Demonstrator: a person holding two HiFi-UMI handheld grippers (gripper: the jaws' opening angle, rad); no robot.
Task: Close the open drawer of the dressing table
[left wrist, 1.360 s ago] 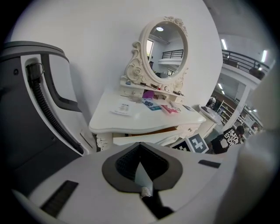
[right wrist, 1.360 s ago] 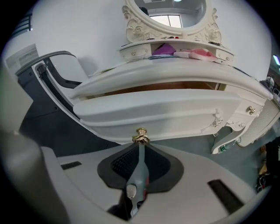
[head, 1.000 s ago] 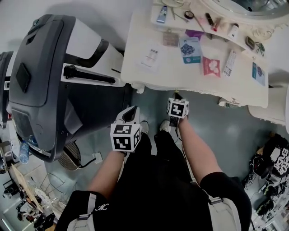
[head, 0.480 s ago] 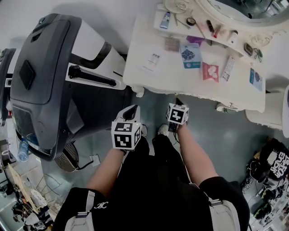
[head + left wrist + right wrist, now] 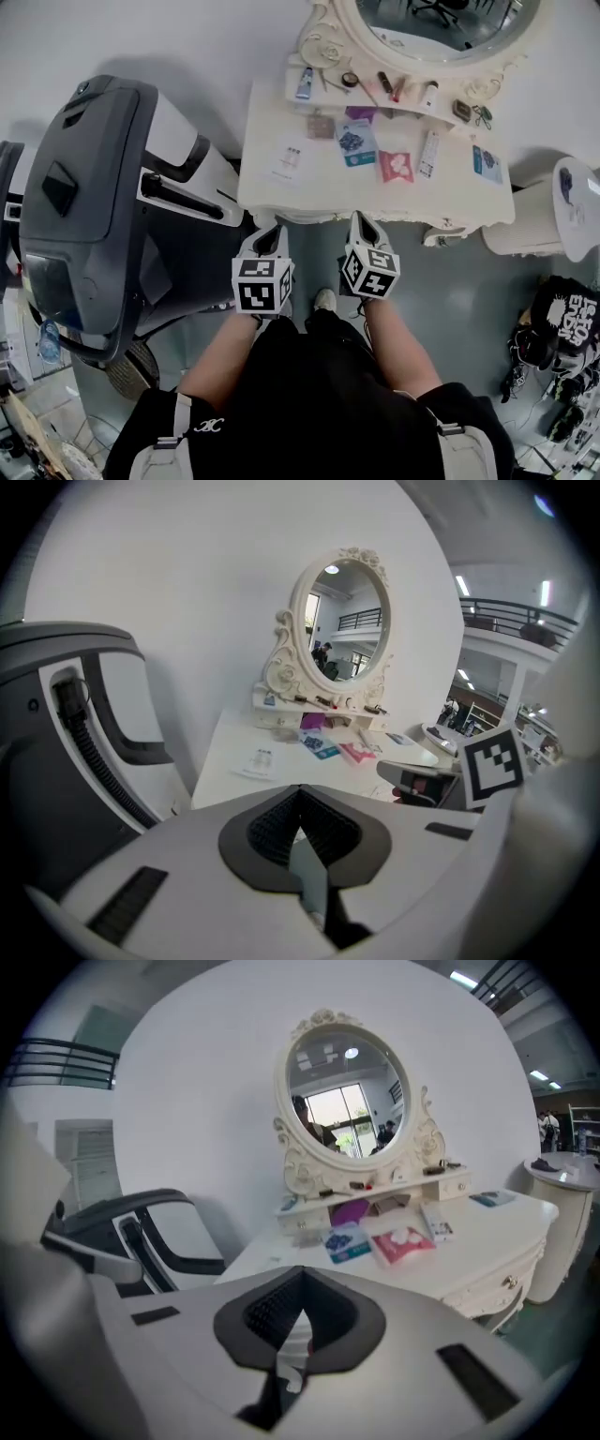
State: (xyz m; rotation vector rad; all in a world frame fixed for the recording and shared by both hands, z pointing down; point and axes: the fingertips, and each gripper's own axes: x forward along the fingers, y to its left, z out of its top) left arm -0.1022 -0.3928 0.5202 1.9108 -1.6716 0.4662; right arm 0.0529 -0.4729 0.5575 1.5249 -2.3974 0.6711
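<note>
The white dressing table (image 5: 274, 192) with its oval mirror (image 5: 427, 23) stands against the wall, its top strewn with small items. In the right gripper view a drawer front with a metal handle (image 5: 511, 1282) sits flush with the table's front; no open drawer shows in any view. My left gripper (image 5: 273, 232) and right gripper (image 5: 360, 221) hang side by side just before the table's front edge and point at it. Both are shut with nothing between the jaws, as the left gripper (image 5: 300, 787) and right gripper (image 5: 302, 1269) show in their own views.
A large grey and white massage chair (image 5: 84, 206) stands close to the table's left. A white round side table (image 5: 539, 220) stands at the right, with black bags (image 5: 562, 319) on the floor near it. A pink packet (image 5: 396, 166), a blue packet (image 5: 357, 146) and a leaflet (image 5: 289, 159) lie on top.
Both grippers have risen, the right one much more, from low by the table's front up to its edge. The head view has pulled back, so the whole mirror shows.
</note>
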